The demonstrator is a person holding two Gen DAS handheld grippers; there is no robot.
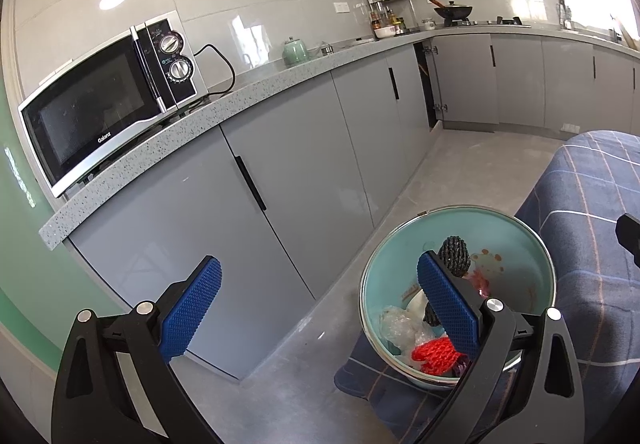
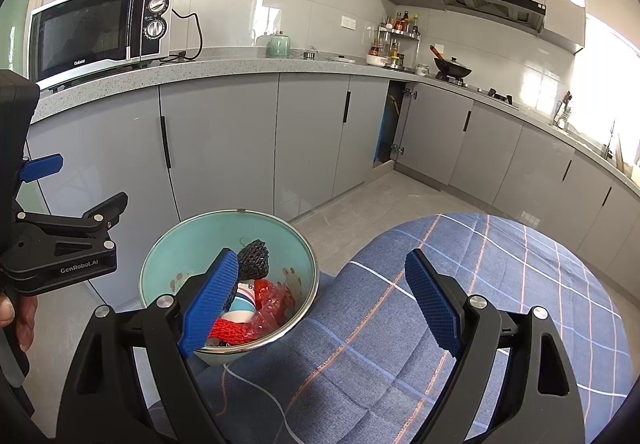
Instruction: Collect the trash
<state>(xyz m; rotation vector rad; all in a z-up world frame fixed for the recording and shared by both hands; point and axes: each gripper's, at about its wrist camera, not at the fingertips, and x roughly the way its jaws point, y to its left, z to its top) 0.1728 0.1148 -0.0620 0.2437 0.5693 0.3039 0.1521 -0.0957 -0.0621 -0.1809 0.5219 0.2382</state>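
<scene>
Below, trash bowl [image 2: 192,240] beside left fingers [image 2: 210,304]

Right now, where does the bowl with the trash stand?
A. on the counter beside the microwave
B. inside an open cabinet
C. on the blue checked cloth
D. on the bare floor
C: the bowl with the trash sits at the edge of the blue checked cloth, in front of the grey cabinets, not on the counter.
</scene>
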